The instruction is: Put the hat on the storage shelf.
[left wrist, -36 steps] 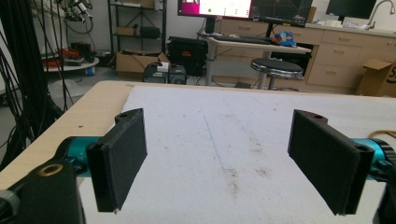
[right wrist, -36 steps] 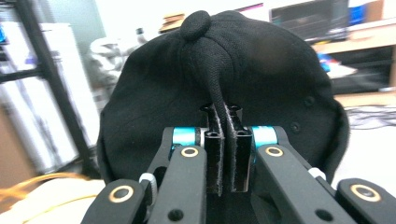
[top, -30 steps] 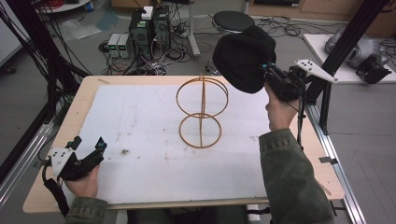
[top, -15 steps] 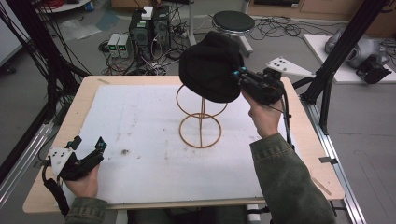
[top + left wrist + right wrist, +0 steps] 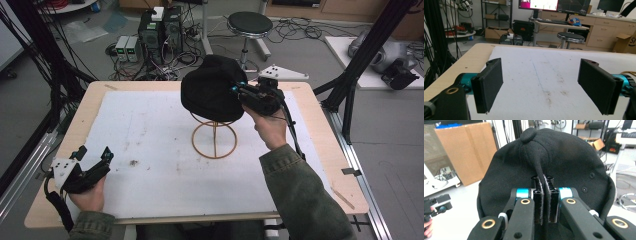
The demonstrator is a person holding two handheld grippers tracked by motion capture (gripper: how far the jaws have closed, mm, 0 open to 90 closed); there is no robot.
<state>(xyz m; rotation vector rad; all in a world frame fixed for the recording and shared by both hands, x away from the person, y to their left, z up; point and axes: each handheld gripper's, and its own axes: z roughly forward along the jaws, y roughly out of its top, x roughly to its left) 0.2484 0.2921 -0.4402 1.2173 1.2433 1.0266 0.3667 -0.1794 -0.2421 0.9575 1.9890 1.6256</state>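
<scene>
High view, cap: the right claw (image 5: pixel 239 90) holds a black baseball cap (image 5: pixel 209 95) over the top of an orange wire hat stand (image 5: pixel 214 136) near the middle of the desk (image 5: pixel 310 125); I judge the crown faces down so it can settle over the stand's upper ring.
High view, left: the left claw (image 5: pixel 92 154) rests low at the near-left corner on the white mat (image 5: pixel 150 165), well apart from the stand, probably just kept clear.
Left gripper view: jaws spread wide, nothing between them, bare stained mat ahead.
Right gripper view: jaws clenched on a pinched fold of the cap's fabric beneath the top button (image 5: pixel 528 134); a pinch suits soft cloth.
Writing: no logo readable on the cap; a box at the far right shows partial letters, illegible.
</scene>
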